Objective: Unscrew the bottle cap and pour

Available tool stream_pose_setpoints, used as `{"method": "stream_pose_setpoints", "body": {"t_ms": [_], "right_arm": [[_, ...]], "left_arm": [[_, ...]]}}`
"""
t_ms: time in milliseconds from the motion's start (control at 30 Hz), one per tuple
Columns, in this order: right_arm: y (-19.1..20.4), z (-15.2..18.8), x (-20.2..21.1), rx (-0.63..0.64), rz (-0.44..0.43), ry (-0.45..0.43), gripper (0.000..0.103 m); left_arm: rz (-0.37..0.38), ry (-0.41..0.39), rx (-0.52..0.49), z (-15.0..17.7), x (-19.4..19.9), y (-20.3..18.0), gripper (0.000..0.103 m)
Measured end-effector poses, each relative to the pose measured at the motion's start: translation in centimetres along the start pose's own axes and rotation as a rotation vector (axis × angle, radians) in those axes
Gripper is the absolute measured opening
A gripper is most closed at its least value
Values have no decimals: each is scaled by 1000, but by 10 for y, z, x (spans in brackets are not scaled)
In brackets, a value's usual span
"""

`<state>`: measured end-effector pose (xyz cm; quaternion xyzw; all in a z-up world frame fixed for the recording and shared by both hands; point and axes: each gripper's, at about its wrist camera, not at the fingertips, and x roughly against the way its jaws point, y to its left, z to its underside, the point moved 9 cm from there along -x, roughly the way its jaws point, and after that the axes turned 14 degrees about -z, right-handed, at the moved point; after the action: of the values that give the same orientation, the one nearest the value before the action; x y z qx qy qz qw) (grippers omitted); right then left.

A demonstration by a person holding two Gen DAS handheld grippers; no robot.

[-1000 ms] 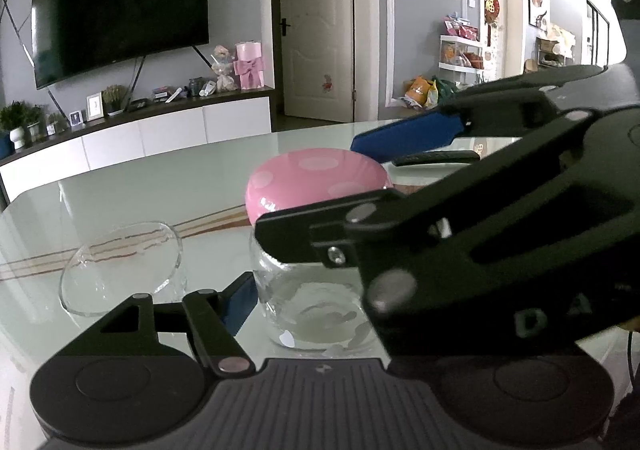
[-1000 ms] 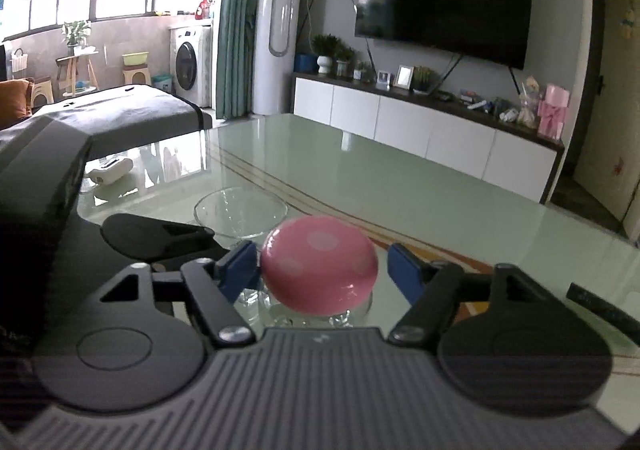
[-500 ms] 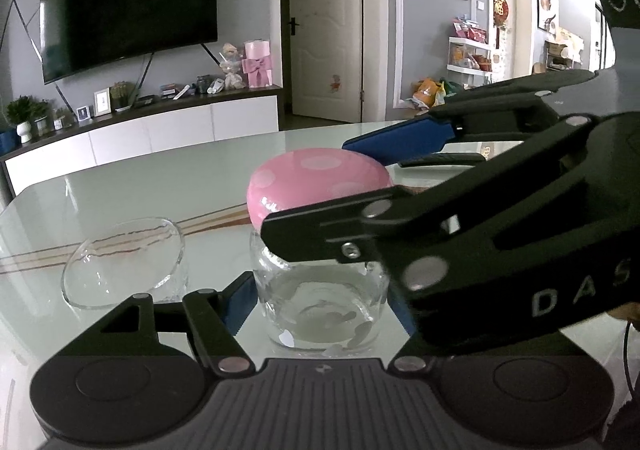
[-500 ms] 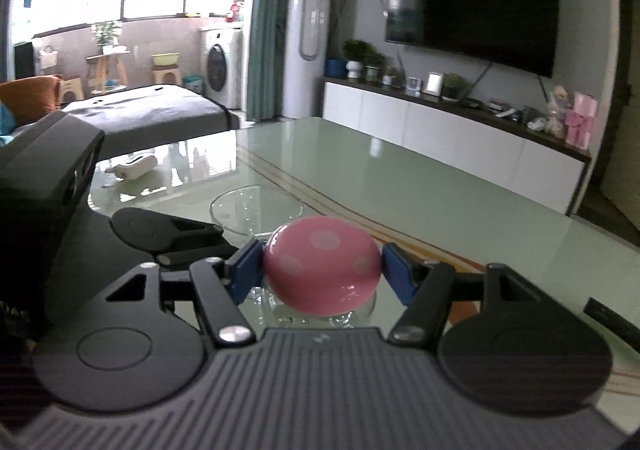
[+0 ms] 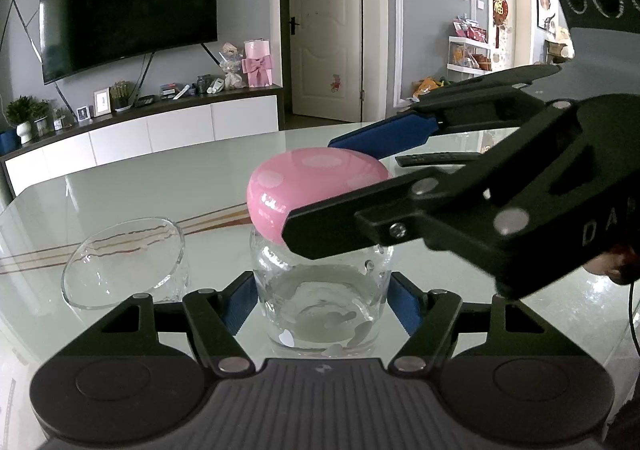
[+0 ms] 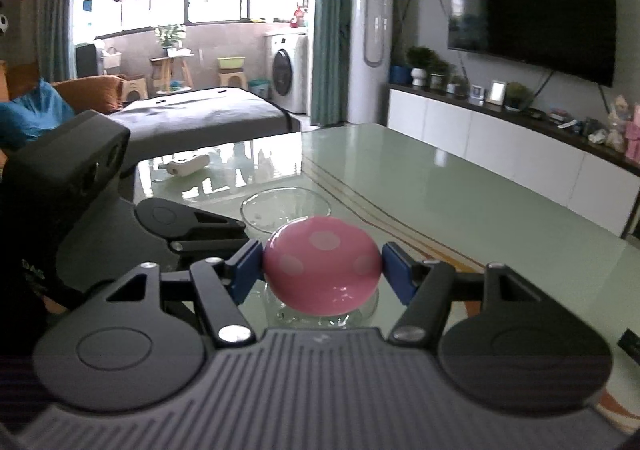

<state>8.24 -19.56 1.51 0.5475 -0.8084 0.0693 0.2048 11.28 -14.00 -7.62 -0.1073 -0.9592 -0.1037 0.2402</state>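
A clear glass bottle [image 5: 320,306] with a round pink dotted cap [image 5: 308,190] stands on the glass table. My left gripper [image 5: 320,298] is shut on the bottle's body, its blue pads [image 5: 240,302] pressing both sides. My right gripper [image 6: 322,270] is shut on the pink cap [image 6: 322,264], one blue pad [image 6: 246,270] on each side. In the left wrist view the right gripper reaches in from the right over the cap [image 5: 384,138]. A clear glass bowl [image 5: 124,262] sits just left of the bottle, empty; it also shows behind the cap [image 6: 286,208].
A black remote [image 5: 436,158] lies on the table beyond the bottle. A white object [image 6: 186,166] rests at the table's far corner. The green glass table [image 6: 460,202] stretches toward a white TV cabinet [image 6: 500,146].
The right gripper's jaws closed onto the pink cap, then it swung round the cap, so its view turned toward the window. The left gripper kept its hold on the bottle.
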Motion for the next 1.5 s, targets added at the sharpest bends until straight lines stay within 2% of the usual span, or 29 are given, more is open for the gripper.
{"method": "stream_pose_setpoints", "body": {"t_ms": [133,300,433,500,767,900,1100,1233,1500], "right_arm": [[-1,-1,2,10,-31,-4,66],[2,-1,3,15,-24,-3,68],[7,-2,7,20,34,-23,84],[10,-3,9,17,81,-29,84],[25,-5,-2,14,301,-10,83],[25,-6,-10,7,358,2,80],[19,-2,-21,-9,391,27,74],[20,-2,-25,-10,396,39,66],[23,0,-25,1,377,40,66]], "left_arm": [[1,0,-1,0,-1,0,74],[2,1,0,4,-1,4,74],[2,2,1,5,-2,5,74],[2,2,2,4,-2,5,74],[1,3,5,4,-3,5,75],[4,10,7,6,-5,5,74],[7,10,8,6,-3,6,74],[6,10,9,6,-3,6,74],[6,10,10,5,-4,3,74]]}}
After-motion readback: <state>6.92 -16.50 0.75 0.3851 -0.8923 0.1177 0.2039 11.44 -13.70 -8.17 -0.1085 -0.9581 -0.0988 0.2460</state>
